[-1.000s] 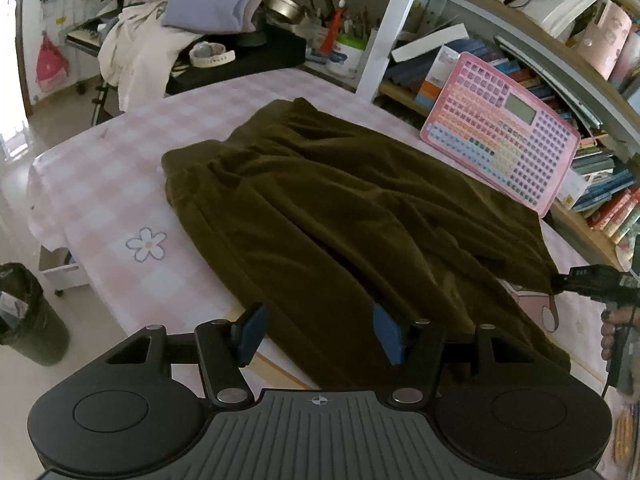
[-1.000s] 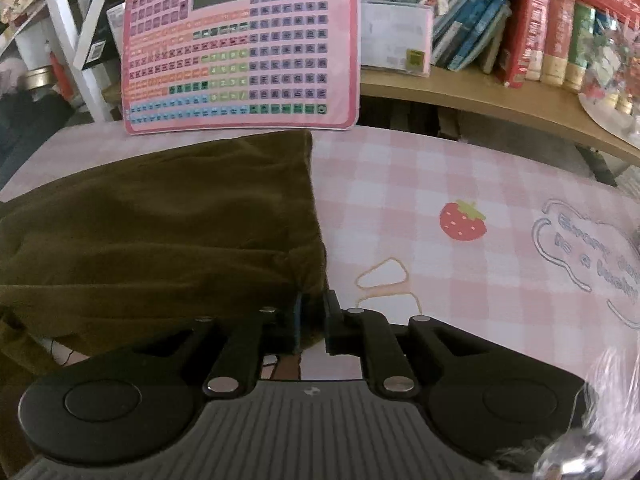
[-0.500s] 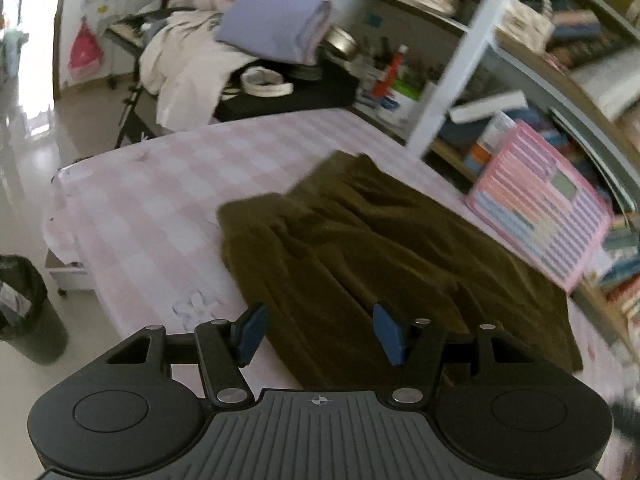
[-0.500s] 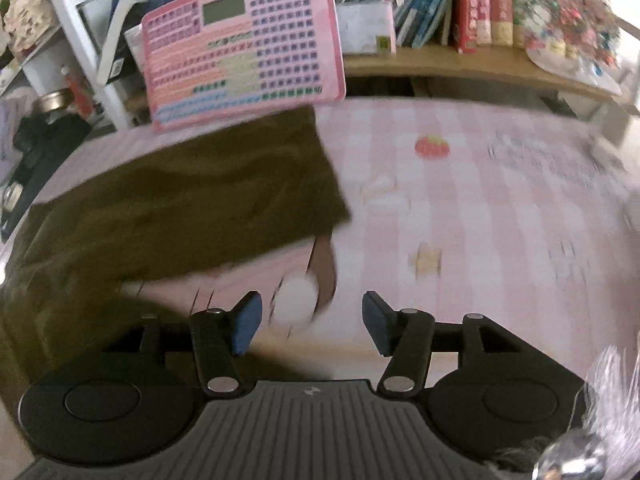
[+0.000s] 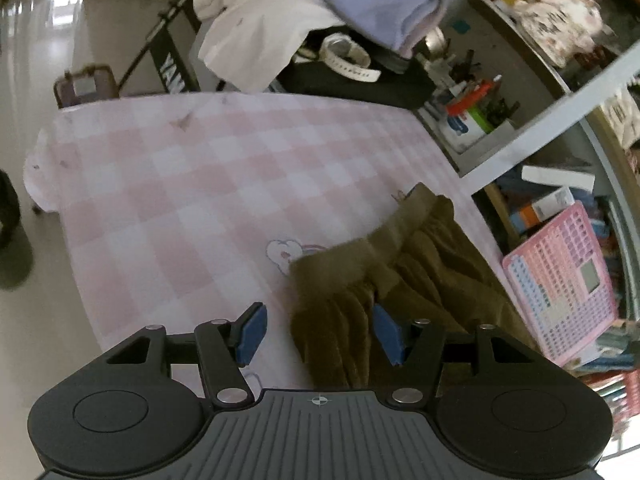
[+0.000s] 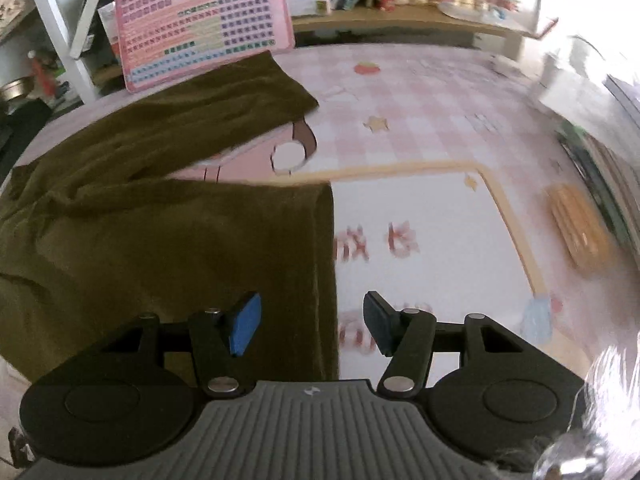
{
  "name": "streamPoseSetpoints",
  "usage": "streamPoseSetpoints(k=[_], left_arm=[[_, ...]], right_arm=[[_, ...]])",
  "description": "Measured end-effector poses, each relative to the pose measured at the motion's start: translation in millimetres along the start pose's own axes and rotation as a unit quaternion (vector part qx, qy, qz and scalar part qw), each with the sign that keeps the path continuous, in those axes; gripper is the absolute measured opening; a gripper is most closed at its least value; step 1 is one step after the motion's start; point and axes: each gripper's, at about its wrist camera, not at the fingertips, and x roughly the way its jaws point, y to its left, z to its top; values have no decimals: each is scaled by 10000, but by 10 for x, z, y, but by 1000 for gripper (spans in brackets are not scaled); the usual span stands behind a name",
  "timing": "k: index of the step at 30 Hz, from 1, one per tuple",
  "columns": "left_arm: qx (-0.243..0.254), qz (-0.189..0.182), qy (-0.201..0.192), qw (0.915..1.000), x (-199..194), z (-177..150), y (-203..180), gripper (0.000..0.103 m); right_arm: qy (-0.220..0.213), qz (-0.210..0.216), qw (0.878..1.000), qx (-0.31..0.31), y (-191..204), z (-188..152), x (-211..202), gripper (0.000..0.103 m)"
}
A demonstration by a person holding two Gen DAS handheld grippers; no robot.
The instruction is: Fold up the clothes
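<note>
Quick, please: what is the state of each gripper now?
Left gripper: open, holding nothing.
Right gripper: open, just released, above the trousers.

1. Olive-brown trousers (image 6: 168, 240): one, two legs visible.
2. Pink keyboard toy (image 6: 204, 20): one.
3. Pink checked tablecloth (image 5: 192, 184): one.
4. Strawberry print (image 6: 367, 68): one.
5. Star prints: two.

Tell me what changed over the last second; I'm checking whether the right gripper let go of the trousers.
The right gripper was shut on a leg end of the dark olive velvety trousers; its jaws have just been opening, it let go, and its view now takes in both legs. The left gripper swung to the waistband corner. It stayed open; the trousers stayed on the pink checked tablecloth.
</note>
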Motion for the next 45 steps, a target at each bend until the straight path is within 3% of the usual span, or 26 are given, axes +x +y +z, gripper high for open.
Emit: streamPoseSetpoints(k=[4,6,9,12,13,15,20,34,39,42,45], left_arm=[[-221,-264,293,9990,170,107,112,48],[-147,-403,503,9978,267,144,107,25],[224,-454,481,9976,283,183,11,11],[1137,-834,-45,9900,-21,179,-226,11],[1234,-899,-131,9882,-84,192,-244,11],[1088,-907,-146,9898,-128,240,-182,11],[751,-329,489,9954,195,146,182,12],[985,-513,640,9918,410,79,-56,12],[938,-588,654,9917,385,86,-41,12],[1165,-629,551,9897,300,81,-101,12],[1849,-764,237,9795,135,46,-291,12]], right_arm=[[45,-291,9992,258,91,-298,-76,48],[-49,-477,9981,376,137,-425,-115,39],[-236,-739,9956,516,196,-527,-163,26],[-347,-871,9940,562,224,-533,-157,20],[-353,-896,9938,557,236,-528,-151,19],[-326,-888,9942,504,265,-510,-139,18],[-337,-850,9950,399,293,-493,-111,17],[-506,-1065,9926,271,88,-118,161,16],[-563,-1053,9924,306,63,-135,157,17],[-554,-1084,9920,320,69,-152,140,17],[-498,-1155,9915,344,97,-145,129,17]])
